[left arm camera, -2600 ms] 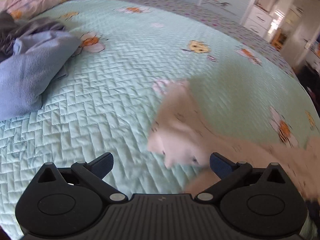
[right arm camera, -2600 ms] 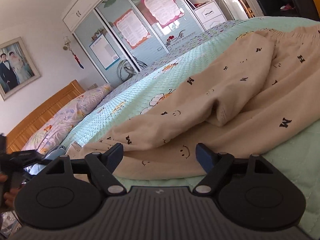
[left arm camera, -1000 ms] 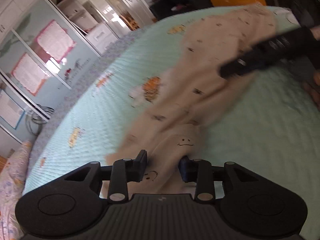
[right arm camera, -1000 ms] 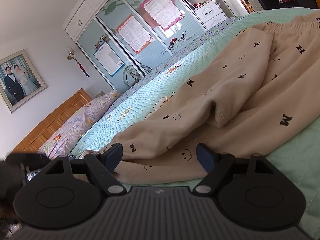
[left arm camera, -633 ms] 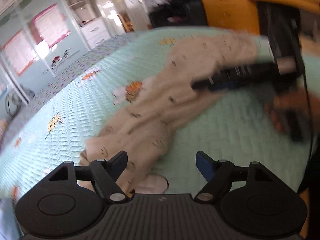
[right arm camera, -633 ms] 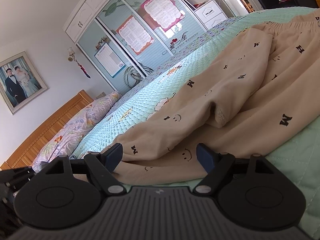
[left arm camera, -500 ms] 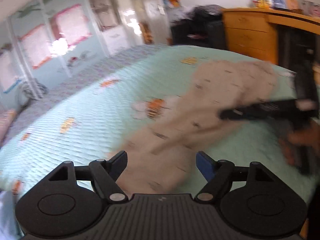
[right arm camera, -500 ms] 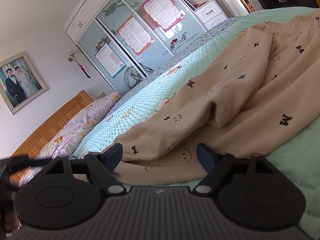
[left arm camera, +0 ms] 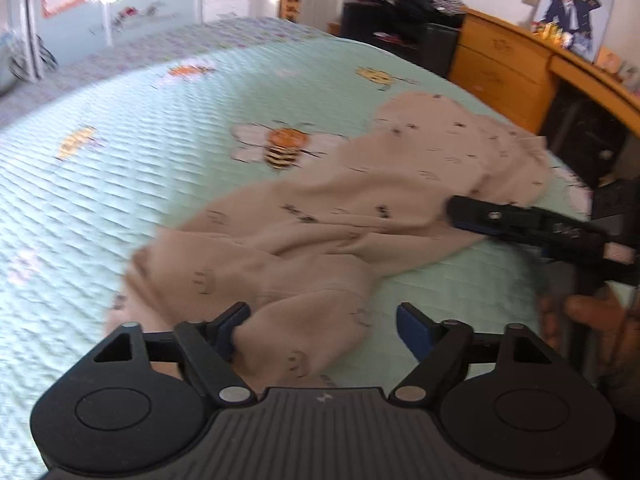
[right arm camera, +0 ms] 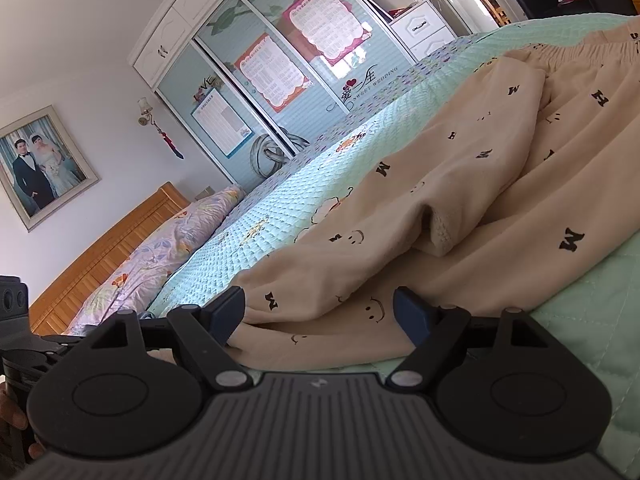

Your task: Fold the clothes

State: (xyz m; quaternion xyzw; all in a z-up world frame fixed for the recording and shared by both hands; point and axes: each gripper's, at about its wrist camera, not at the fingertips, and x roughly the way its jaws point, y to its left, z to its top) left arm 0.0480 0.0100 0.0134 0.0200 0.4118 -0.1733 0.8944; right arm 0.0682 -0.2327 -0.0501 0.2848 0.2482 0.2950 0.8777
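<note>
Since 0.5 s ago left tool (left arm camera: 320, 322) dropped nearer pants (left arm camera: 360, 208), which lie rumpled on bed (left arm camera: 120, 168), leg cuff at 6 o'clock btwn wide jaws, prob. for regrasp. Right tool (right arm camera: 318, 308) wide, low at pants' edge.

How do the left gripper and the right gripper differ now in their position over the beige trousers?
The left gripper is at the crumpled leg end of the beige trousers, looking down on it; the right gripper lies low on the bed at the trousers' side edge, further along towards the waistband. The left wrist view is blurred, the right wrist view sharp. Both are open, with cloth between the fingers, gripping nothing.
</note>
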